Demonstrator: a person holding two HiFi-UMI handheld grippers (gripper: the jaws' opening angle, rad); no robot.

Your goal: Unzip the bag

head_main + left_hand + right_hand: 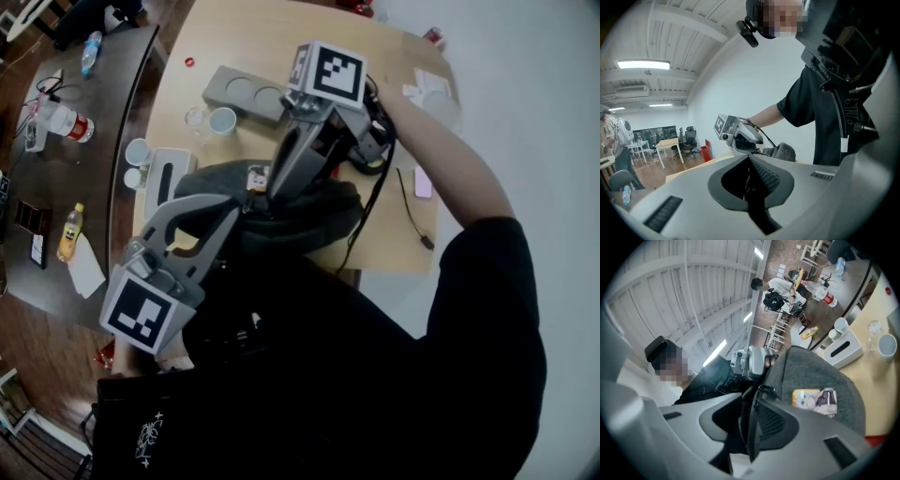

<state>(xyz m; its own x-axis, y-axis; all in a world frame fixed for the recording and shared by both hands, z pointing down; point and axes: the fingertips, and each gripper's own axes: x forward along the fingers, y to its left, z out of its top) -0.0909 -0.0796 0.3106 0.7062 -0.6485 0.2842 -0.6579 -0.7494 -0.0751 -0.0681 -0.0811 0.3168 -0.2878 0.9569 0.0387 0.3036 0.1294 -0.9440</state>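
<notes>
A dark grey bag (305, 211) lies on the wooden table (394, 234) near its front edge, with a colourful badge (814, 399) on its top. My left gripper (232, 217) reaches up from the lower left to the bag's near left edge. In the left gripper view its jaws (750, 164) are shut with a thin dark fold of the bag between them. My right gripper (272, 192) comes down from the far side onto the bag's top. In the right gripper view its jaws (751, 401) stand narrowly apart around a dark zip strip, and the small zip pull (766, 389) sits just beyond the tips.
A grey tray with two round holes (246, 94), two cups (223, 120) (138, 150) and a white box (169, 173) stand behind and left of the bag. A pink phone (423, 181) and a black cable (408, 211) lie to the right. A dark table (84, 178) with bottles stands at the left.
</notes>
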